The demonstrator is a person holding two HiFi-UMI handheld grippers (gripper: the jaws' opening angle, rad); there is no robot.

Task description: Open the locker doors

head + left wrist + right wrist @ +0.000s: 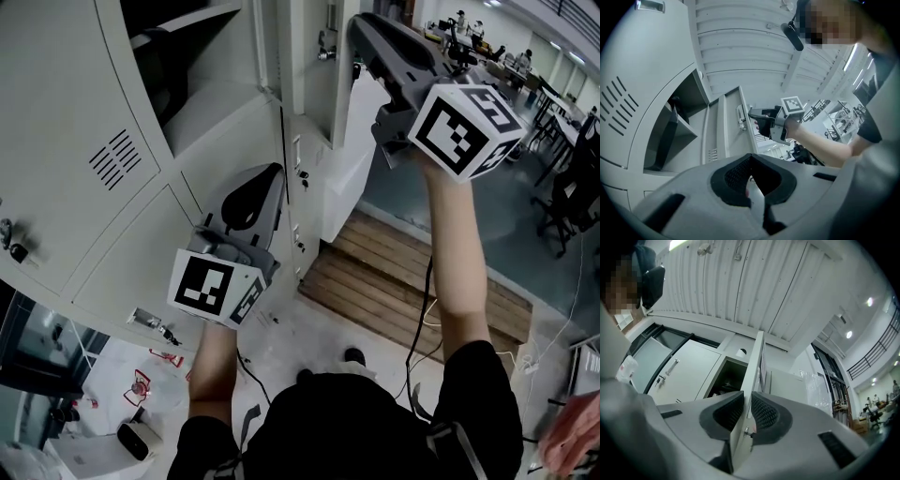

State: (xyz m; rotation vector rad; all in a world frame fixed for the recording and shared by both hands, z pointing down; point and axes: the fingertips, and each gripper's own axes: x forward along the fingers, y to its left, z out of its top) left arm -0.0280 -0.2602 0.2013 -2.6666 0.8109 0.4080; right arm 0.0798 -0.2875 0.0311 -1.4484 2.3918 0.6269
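A: Where is the locker door against my grippers?

B: The locker door (753, 376) stands open. Its free edge goes straight between the jaws of your right gripper (749, 398). The two black pads sit close at each side of this edge, with only the thickness of the door between them, so they have hold of it. A small key (747, 431) sticks out of the door deep between the jaws, near their root.

A: What is around that gripper?

B: Just to the left of its jaws is the open compartment (725, 378), dark inside. Further left is a closed door (693, 364) with a bar handle. You hold this gripper high, with your arm stretched up.

A: And my left one?

B: Your left gripper (750, 156) is lower than the right one and well apart from the door. Its jaws meet at the tips. A pale sliver shows in the gap behind the tips, and I cannot tell what it is. Ahead of it and higher you see the right gripper at the door edge. Far under your right arm, a wooden pallet (403, 281) lies on the floor.
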